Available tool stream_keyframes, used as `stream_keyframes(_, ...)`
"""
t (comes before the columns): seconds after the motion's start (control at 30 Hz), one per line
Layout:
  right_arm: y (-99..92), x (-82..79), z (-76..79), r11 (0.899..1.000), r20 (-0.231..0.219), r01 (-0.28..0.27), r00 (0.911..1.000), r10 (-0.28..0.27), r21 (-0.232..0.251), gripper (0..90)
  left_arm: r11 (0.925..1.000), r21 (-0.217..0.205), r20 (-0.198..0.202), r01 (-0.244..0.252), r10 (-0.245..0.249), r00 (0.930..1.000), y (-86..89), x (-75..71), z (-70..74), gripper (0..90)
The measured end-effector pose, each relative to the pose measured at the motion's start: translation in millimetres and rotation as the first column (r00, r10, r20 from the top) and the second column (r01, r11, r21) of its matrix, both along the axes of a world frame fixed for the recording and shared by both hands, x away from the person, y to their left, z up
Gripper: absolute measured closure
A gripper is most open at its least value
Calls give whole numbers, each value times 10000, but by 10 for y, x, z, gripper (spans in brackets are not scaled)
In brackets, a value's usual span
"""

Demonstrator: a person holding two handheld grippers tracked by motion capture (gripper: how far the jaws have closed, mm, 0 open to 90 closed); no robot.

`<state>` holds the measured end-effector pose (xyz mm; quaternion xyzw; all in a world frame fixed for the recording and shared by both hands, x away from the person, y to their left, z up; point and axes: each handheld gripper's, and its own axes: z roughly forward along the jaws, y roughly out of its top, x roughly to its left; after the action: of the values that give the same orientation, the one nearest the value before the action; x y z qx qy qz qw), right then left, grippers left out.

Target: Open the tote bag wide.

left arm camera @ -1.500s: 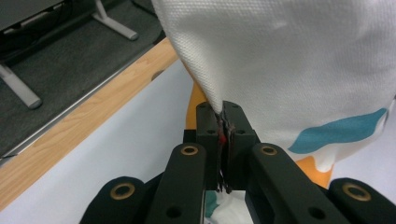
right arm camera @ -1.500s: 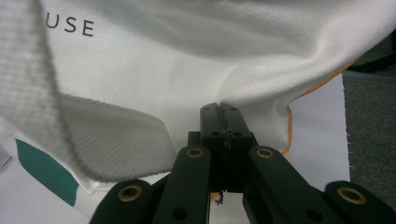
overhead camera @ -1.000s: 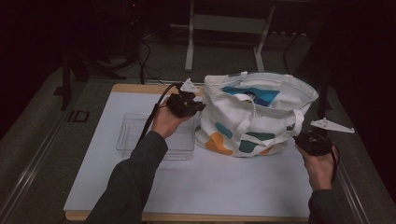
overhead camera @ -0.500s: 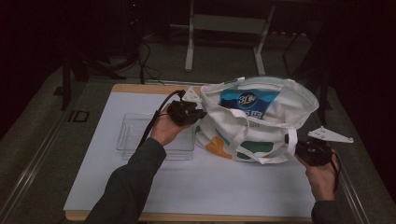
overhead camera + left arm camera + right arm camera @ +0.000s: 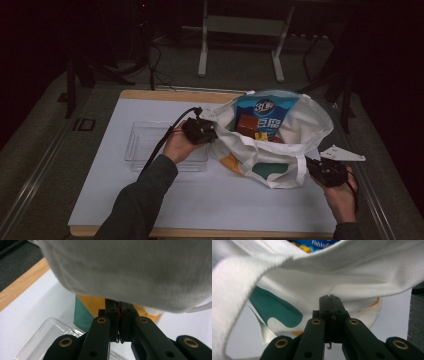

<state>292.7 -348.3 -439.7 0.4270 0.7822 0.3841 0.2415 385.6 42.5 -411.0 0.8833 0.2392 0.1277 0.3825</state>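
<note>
White canvas, blotched with teal and orange, is making up the tote bag (image 5: pixel 272 150) that is lying on the surface (image 5: pixel 150 200), toward its right half, with its mouth gaping upward. The left gripper (image 5: pixel 200 131) is pinching the bag's rim at the left side, jaws closed tight on the cloth; in the left gripper view the fabric (image 5: pixel 130 272) is draping over the jaw tips and hiding where they are biting. The right gripper (image 5: pixel 327 171) is clamping the rim at the lower right corner of the bag, jaws likewise pressed together on the canvas (image 5: pixel 342 280), with a loop of the strap (image 5: pixel 234 290) hanging across the left of that view. Between the two grips the opening is being held wide, showing a blue snack packet (image 5: pixel 266 112), a reddish-brown box (image 5: pixel 247 125) and something small and yellow (image 5: pixel 260 136) inside. A clear plastic tray (image 5: pixel 145 147) is sitting just left of the bag, partly under the left hand (image 5: pixel 177 147) and forearm. The right hand (image 5: pixel 342 200) is resting near the surface's right edge. Beyond the far edge, a grey stand (image 5: pixel 240 30) and loose cables (image 5: pixel 155 70) are lying on the dark floor.
</note>
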Motion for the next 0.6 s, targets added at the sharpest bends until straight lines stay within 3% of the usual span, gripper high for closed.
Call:
stream_keyframes(0.33,126,35,-199,9927,-432,-82,9991,30,-1206,900,9996,275,-419,-41,53,9991,-29,35,-181,875)
stream_keyframes(0.6,200,101,-409,9846,-928,-96,9957,-68,-1748,900,9977,667,-736,-98,147,9972,-87,67,-330,876)
